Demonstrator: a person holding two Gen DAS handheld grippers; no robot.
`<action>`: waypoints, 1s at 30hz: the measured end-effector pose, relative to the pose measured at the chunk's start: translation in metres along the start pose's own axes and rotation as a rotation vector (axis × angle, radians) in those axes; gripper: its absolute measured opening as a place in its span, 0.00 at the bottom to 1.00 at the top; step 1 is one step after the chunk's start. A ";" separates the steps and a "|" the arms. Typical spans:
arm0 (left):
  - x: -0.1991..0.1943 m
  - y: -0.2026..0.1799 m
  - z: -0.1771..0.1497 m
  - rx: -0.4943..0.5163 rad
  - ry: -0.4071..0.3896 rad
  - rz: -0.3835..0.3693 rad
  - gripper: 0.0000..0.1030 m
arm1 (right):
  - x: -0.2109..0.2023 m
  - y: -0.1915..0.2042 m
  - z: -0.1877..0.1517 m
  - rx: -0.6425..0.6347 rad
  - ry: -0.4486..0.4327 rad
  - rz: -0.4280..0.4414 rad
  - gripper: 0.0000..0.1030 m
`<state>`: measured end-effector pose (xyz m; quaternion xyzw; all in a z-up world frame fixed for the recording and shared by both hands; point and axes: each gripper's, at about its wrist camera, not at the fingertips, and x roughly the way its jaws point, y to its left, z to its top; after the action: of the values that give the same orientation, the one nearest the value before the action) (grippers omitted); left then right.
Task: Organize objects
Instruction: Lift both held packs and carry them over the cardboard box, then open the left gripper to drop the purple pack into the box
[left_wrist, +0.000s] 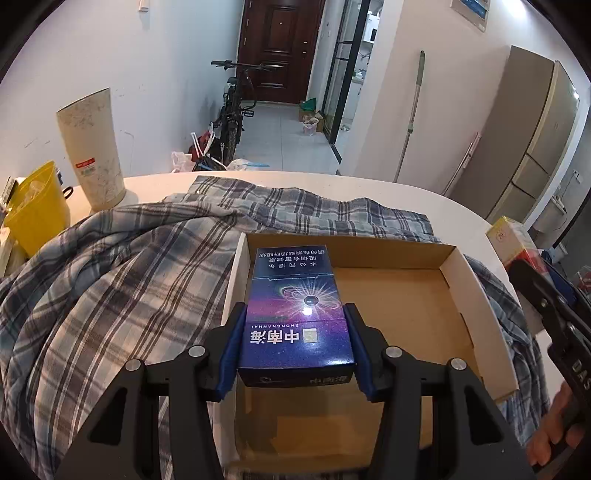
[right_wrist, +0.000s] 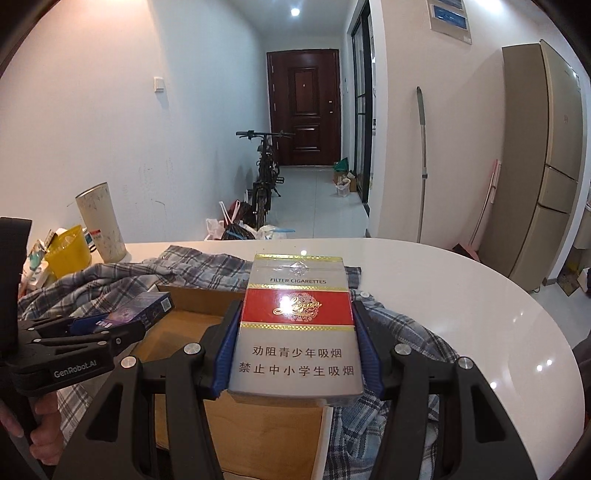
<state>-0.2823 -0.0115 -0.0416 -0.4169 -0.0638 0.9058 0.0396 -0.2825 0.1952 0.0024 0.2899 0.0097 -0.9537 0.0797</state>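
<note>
White round-edged bench (right_wrist: 461, 295) carries everything. A blue-grey plaid shirt (left_wrist: 110, 280) is spread across most of it, bunched up on the left. An open shallow cardboard box (left_wrist: 476, 295) sits on top of the shirt, brown inside, white outer walls.

Back left on the bench: tall cream cylinder container (left_wrist: 94, 147) with a red label, upright; just beside it a yellow plastic tub (left_wrist: 37, 210) with bits inside, can't tell what.

Left hand-held gripper (left_wrist: 295, 350): blue pads pinching a blue/purple Zhongnanhai cigarette pack (left_wrist: 295, 306) by its long sides. Pack hangs over the left part of the box, tilted nose-down into it; whether it touches the box floor, can't tell.

Right hand-held gripper (right_wrist: 295, 354): pads pinching a red, white and gold cigarette pack (right_wrist: 295, 321) marked "FILTER CIGARETTES", also by its sides. Pack is over the right edge of the box and the shirt next to it, above the surface.

Both grippers are side by side over the box; a hand (right_wrist: 44, 432) shows on the left one's handle.
</note>
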 end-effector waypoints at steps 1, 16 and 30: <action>0.003 0.001 0.001 0.002 -0.003 0.005 0.52 | 0.001 0.000 -0.001 -0.002 0.004 0.000 0.54; 0.020 0.007 0.003 -0.031 0.074 0.027 0.52 | 0.009 -0.002 -0.004 0.014 0.035 -0.018 0.54; -0.005 -0.001 0.005 0.005 -0.061 0.037 0.80 | 0.002 -0.005 -0.002 0.029 0.013 -0.010 0.54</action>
<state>-0.2828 -0.0116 -0.0341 -0.3902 -0.0550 0.9188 0.0220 -0.2844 0.2001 -0.0004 0.2972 -0.0022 -0.9522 0.0709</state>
